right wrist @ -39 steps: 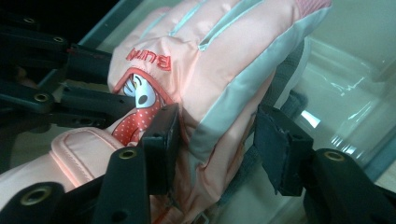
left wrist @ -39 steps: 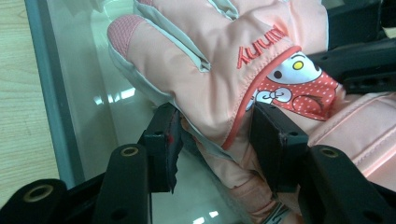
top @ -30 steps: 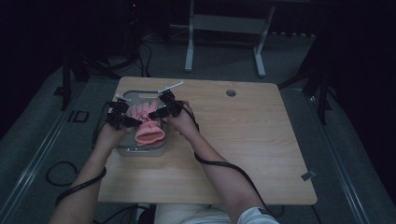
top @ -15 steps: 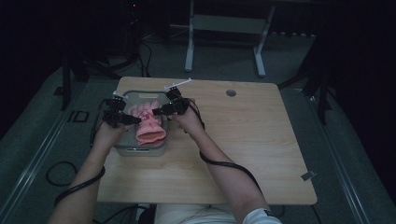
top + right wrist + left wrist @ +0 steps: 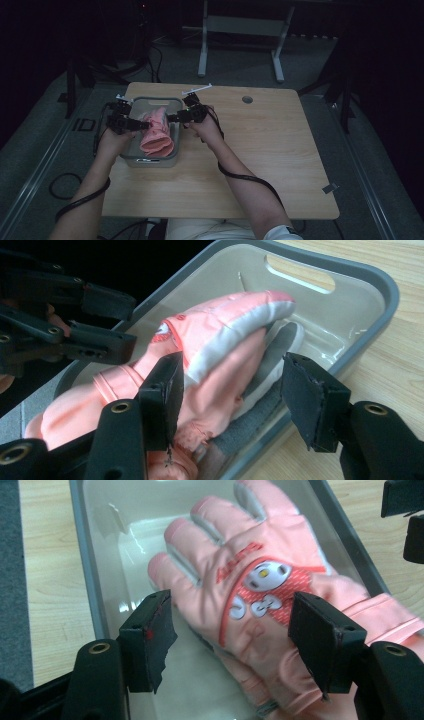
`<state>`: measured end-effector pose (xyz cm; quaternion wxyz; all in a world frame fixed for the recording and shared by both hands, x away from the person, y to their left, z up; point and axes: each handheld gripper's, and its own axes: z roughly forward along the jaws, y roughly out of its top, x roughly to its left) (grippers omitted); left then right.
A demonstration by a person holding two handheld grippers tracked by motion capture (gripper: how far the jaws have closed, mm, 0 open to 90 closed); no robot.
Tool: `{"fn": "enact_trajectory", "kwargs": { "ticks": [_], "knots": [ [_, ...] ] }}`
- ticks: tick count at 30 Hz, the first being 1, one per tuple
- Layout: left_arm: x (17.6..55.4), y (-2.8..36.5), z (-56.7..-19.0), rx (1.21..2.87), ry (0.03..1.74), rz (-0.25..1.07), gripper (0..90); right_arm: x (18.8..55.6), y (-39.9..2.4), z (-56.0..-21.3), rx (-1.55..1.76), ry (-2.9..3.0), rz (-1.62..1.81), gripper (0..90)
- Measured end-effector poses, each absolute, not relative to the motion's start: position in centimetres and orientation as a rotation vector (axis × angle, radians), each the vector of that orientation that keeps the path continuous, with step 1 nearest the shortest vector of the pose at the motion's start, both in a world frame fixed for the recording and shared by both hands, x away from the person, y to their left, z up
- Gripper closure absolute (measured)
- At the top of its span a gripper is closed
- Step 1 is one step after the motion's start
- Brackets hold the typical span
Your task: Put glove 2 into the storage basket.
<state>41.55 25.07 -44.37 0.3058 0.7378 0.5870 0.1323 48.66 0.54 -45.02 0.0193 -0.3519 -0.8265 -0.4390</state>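
Observation:
A pair of pink gloves [image 5: 157, 132] lies in a grey-rimmed clear bin [image 5: 150, 161] at the table's left. The top glove [image 5: 240, 565] lies back up and shows a cartoon patch. Its cuff hangs over the bin's near end. In the right gripper view the top glove [image 5: 225, 330] rests on a second glove with a grey palm [image 5: 280, 350]. My left gripper [image 5: 140, 124] is at the bin's left side, open, with its jaws either side of the top glove [image 5: 235, 640]. My right gripper [image 5: 172, 119] is at the bin's right side, open, jaws astride the gloves [image 5: 230, 400].
The bin's rim [image 5: 385, 285] has a handle slot at its far end. The wooden table [image 5: 260, 150] stretches bare to the right, with a round cable hole [image 5: 247, 99] near its back edge. Dark floor and a metal stand lie beyond.
Both grippers have stayed at the bin's sides with only slight shifts. The gloves lie much as before.

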Motion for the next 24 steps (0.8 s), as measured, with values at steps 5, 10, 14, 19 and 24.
{"fn": "enact_trajectory", "kwargs": {
  "ticks": [5, 10, 14, 19, 24],
  "knots": [
    [41.4, 24.8, -44.0, 1.957, 1.533, 0.358, 33.2, 48.6, -0.1, -44.9, -1.098, -2.558, -1.370, 42.5],
    [41.4, 24.8, -43.2, 1.950, 1.516, 0.382, 31.6, 48.8, -0.8, -44.7, -1.109, -2.554, -1.369, 42.1],
    [41.2, 24.7, -42.5, 1.933, 1.498, 0.392, 31.5, 48.8, -1.4, -44.5, -1.119, -2.556, -1.377, 40.7],
    [40.6, 23.7, -41.8, 1.892, 1.425, 0.358, 27.1, 48.6, -2.3, -44.6, -1.082, -2.557, -1.371, 32.3],
    [39.9, 21.9, -41.1, 1.929, 1.316, 0.308, 16.8, 48.3, -4.0, -44.5, -1.059, -2.555, -1.383, 27.8]
  ]
}}
